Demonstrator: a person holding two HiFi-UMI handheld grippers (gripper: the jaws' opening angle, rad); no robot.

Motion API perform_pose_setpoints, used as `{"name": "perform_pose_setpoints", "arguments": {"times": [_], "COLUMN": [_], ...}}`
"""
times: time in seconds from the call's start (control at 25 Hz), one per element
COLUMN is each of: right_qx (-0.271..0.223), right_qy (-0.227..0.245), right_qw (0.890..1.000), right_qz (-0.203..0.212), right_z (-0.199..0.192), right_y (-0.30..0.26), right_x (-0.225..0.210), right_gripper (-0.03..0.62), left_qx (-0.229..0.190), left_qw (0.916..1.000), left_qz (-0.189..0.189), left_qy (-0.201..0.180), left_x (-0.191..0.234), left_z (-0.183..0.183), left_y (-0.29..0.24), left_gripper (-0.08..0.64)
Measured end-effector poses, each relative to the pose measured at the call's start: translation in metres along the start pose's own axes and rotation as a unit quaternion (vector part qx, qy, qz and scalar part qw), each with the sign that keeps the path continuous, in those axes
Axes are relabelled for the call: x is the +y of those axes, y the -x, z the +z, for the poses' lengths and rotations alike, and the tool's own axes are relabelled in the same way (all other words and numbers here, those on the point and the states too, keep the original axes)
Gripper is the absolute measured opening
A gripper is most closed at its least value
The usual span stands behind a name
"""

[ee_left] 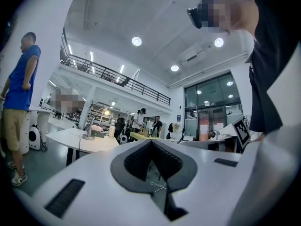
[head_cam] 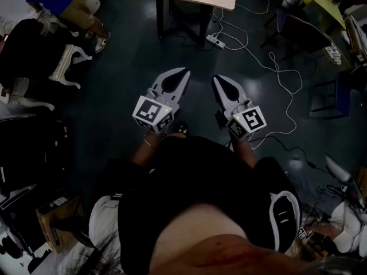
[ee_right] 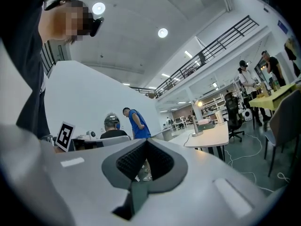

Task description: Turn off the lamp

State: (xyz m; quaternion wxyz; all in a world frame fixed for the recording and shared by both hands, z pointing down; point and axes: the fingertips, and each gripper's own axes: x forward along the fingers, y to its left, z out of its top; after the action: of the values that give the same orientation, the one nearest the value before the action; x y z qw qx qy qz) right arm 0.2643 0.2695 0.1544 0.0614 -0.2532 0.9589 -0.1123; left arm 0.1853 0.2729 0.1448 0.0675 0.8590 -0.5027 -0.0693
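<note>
Both tongs are held level over the dark floor (head_cam: 126,67), side by side and pointing ahead. The left tongs (head_cam: 184,72) have their jaws together with nothing between them; the right tongs (head_cam: 217,79) likewise — tips meeting, empty. The lamp (ee_right: 194,125) stands on a white surface (ee_right: 221,135) well ahead of them, its head glowing. A white cable (head_cam: 275,67) trails across the floor — a person in blue (ee_left: 22,79) stands off to the left.
</note>
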Motion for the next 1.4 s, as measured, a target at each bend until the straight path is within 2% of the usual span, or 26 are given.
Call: {"name": "perform_pose_setpoints", "arguments": {"times": [0.28, 0.48, 0.76, 1.4], "right_qx": [0.005, 0.005, 0.020, 0.028], "right_qy": [0.002, 0.004, 0.001, -0.001], "right_qw": [1.000, 1.000, 1.000, 0.997], "right_qz": [0.006, 0.018, 0.022, 0.069], "right_z": [-0.001, -0.001, -0.009, -0.011], "right_y": [-0.039, -0.060, -0.060, -0.092], "right_x": [-0.003, 0.007, 0.011, 0.028], "right_gripper": [0.000, -0.001, 0.000, 0.000], "left_qx": [-0.005, -0.010, -0.019, -0.027], "left_qw": [1.0000, 0.9998, 0.9995, 0.9972], "left_qz": [0.001, 0.015, 0.026, 0.070], "left_qy": [-0.005, 0.001, 0.005, -0.001], "left_x": [0.033, 0.054, 0.056, 0.077], "left_z": [0.009, 0.010, 0.011, 0.018], "left_y": [0.001, 0.010, 0.024, 0.048], "left_gripper": [0.008, 0.008, 0.008, 0.008]}}
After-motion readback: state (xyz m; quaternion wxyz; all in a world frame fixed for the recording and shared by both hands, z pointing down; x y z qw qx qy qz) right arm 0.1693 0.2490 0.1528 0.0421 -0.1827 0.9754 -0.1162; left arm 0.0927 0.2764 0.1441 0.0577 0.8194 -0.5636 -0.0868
